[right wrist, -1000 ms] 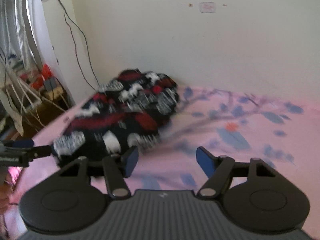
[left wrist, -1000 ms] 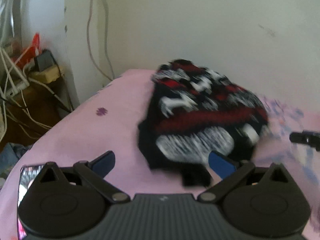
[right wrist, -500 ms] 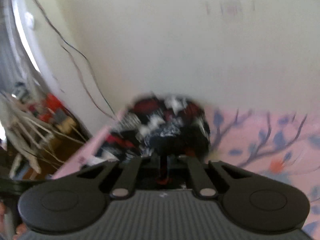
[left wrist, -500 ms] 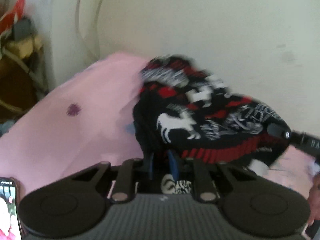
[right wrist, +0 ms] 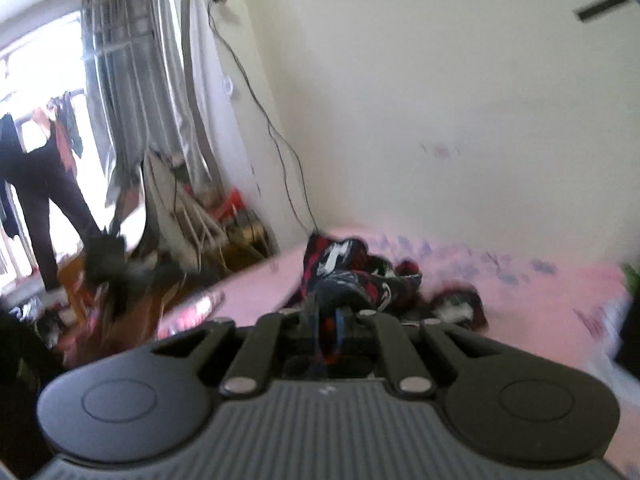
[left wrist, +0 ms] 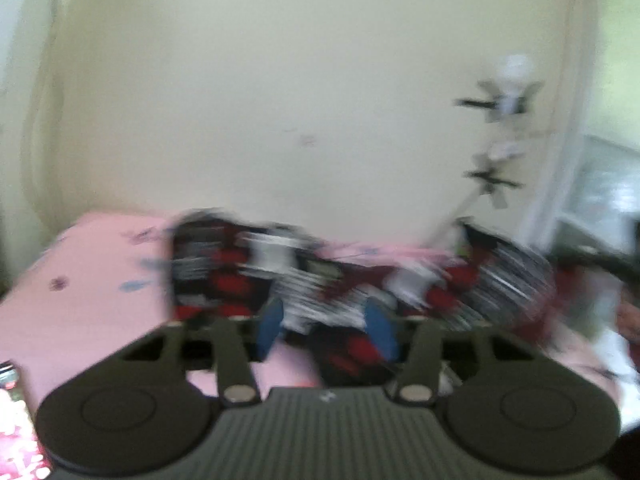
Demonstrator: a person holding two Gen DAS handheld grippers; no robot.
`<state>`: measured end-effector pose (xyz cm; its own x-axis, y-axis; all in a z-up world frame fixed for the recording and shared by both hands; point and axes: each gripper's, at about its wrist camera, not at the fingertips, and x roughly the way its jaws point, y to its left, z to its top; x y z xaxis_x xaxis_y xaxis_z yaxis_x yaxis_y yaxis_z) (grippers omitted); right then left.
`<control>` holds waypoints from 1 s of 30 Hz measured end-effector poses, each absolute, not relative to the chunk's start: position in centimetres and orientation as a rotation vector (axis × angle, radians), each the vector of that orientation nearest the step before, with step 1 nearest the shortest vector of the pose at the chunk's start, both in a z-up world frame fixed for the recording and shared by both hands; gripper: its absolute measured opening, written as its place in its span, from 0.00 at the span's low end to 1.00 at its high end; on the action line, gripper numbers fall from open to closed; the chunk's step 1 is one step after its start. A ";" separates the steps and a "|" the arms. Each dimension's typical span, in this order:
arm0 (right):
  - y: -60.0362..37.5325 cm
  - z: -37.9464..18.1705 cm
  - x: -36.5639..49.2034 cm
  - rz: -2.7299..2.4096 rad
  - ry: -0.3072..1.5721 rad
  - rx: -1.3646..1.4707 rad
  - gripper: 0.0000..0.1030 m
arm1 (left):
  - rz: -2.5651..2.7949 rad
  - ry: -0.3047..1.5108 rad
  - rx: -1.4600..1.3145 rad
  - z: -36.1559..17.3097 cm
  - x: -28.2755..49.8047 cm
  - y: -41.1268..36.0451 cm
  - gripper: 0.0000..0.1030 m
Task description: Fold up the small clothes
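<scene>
A black, red and white patterned knit garment [left wrist: 280, 276] lies stretched out across the pink floral bed sheet [left wrist: 92, 300], blurred by motion. My left gripper [left wrist: 326, 328] hovers at its near edge. Its jaws are opening, and the blue pads stand apart with cloth showing between them, not pinched. In the right wrist view my right gripper [right wrist: 327, 326] is shut on a fold of the same garment [right wrist: 352, 276], which trails away from the pads in a rumpled heap on the sheet [right wrist: 540, 292].
A cream wall rises right behind the bed, with dark wall ornaments [left wrist: 504, 92] at the right. A phone [left wrist: 10, 384] lies at the sheet's near left edge. Left of the bed are tangled cables and clutter [right wrist: 224, 220], a curtain [right wrist: 160, 80] and a bright window.
Both grippers closed on the garment half a second ago. Since then the left pads have parted, the right has swung away still gripping, and the garment has been pulled out wide.
</scene>
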<state>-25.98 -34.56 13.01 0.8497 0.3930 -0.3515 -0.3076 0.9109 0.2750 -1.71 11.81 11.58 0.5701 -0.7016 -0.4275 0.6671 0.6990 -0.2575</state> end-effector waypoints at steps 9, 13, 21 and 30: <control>-40.6 5.9 -29.6 0.108 0.288 0.526 0.72 | -0.690 0.819 -0.110 8.1 9.8 2.4 0.86; -41.5 5.0 -29.3 0.053 0.304 0.540 0.73 | -0.725 0.884 -0.052 6.4 10.3 -2.9 0.91; -41.1 4.5 -18.8 -0.026 0.456 0.414 0.67 | -0.613 0.810 0.175 6.2 5.6 -7.4 0.09; -39.0 1.6 -8.4 0.066 0.580 0.429 0.80 | -0.494 0.697 -0.104 12.5 -1.7 12.3 0.09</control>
